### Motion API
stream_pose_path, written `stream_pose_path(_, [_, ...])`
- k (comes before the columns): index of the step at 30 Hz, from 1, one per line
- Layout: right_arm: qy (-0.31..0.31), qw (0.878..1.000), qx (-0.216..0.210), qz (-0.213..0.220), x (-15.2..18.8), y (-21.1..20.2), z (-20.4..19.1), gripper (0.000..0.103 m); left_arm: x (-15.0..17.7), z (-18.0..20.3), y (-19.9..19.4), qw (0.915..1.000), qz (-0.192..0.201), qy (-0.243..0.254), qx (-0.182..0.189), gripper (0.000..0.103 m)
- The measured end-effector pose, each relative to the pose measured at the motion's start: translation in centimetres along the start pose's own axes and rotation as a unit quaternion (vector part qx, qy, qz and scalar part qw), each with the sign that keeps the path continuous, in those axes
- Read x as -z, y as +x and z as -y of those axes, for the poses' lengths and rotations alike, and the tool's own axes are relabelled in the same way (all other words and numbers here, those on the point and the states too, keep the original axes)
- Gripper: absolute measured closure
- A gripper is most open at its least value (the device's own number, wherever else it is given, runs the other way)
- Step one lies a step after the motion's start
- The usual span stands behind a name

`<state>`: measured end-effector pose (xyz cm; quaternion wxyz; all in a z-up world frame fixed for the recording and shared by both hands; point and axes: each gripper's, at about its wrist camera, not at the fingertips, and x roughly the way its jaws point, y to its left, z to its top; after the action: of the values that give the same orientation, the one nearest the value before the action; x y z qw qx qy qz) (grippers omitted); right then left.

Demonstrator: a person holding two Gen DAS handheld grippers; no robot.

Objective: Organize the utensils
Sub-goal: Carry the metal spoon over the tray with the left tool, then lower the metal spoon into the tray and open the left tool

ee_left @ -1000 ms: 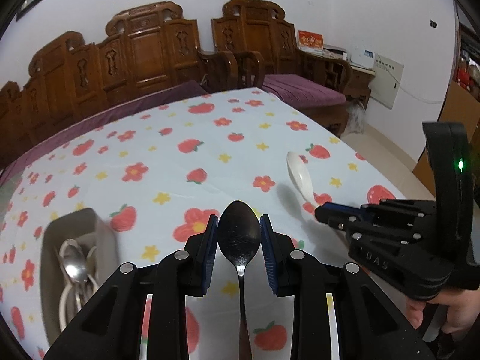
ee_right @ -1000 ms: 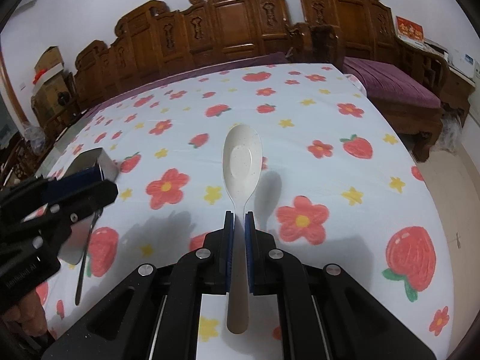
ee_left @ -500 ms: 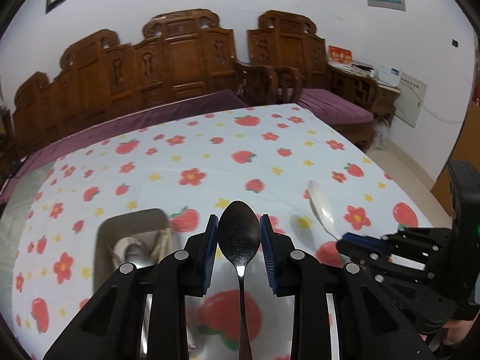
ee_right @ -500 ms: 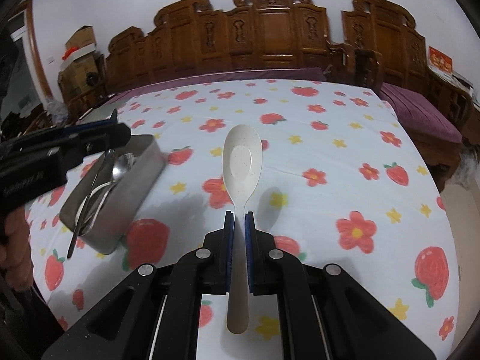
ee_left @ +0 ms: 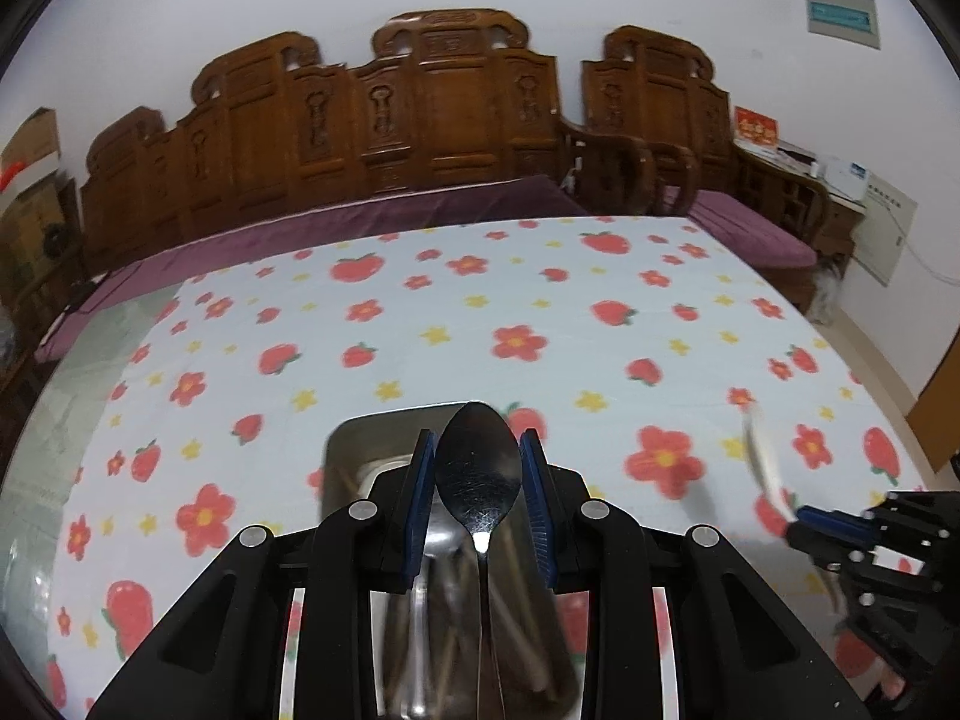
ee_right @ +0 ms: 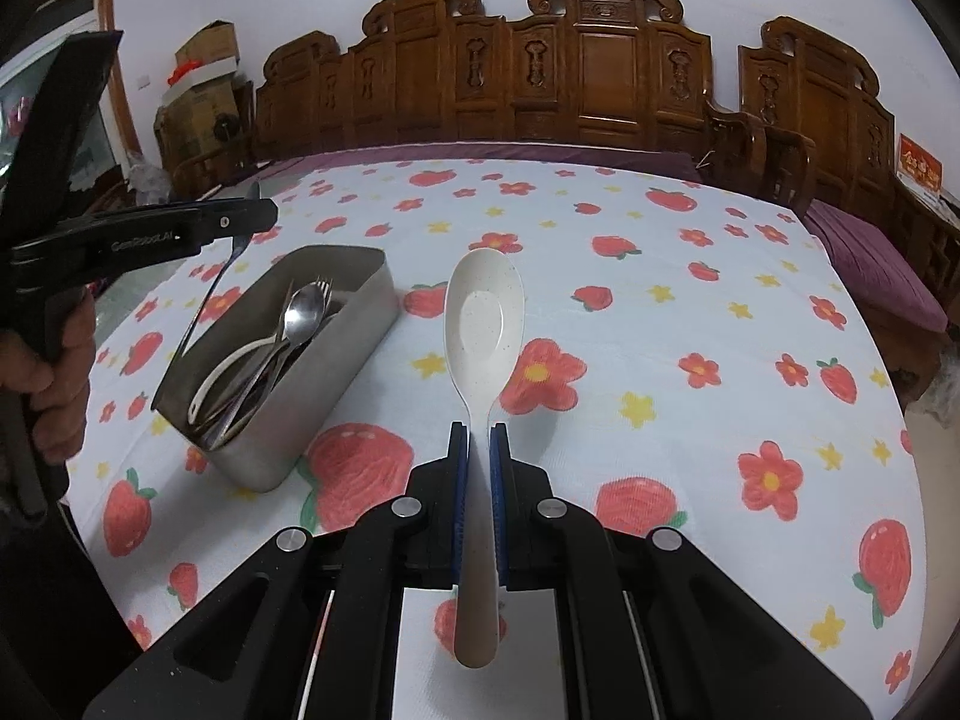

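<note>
My left gripper (ee_left: 478,504) is shut on a metal spoon (ee_left: 477,474), bowl up, held right above the metal utensil tin (ee_left: 384,420). In the right wrist view the left gripper (ee_right: 255,213) hangs over the tin (ee_right: 336,372) with the metal spoon (ee_right: 213,288) slanting down toward it. The tin holds several spoons and a fork (ee_right: 288,318). My right gripper (ee_right: 477,450) is shut on a white ceramic spoon (ee_right: 483,312), held above the tablecloth to the right of the tin. It also shows in the left wrist view (ee_left: 804,519), holding the white spoon (ee_left: 762,462).
The table wears a white cloth with red strawberries and flowers (ee_right: 690,312). Carved wooden chairs (ee_right: 576,72) stand along the far side. Cardboard boxes (ee_right: 198,72) sit at the back left. The table's right edge (ee_left: 870,372) drops to the floor.
My left gripper has swung left with the metal spoon until it is over the tin. My right gripper has turned left too, so the tin is now nearer its centre.
</note>
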<state>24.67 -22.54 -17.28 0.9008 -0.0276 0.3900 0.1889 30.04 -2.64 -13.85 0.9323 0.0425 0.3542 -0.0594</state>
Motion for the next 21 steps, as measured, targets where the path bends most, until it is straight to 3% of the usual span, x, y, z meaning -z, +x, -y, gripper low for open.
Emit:
stream_pose_path(11, [-0.011,1.000,0.005,-0.010,0.2,0.7,-0.3,0.094,3.0,-2.2,4.4,0.9985,-0.048,-0.006,-0.024,0.077])
stream_pose_path(21, [-0.008,1.000,-0.011,-0.006,0.2,0.3,-1.2,0.094,4.3,-2.6,5.6,0.9964,-0.082,-0.014,-0.016,0.075])
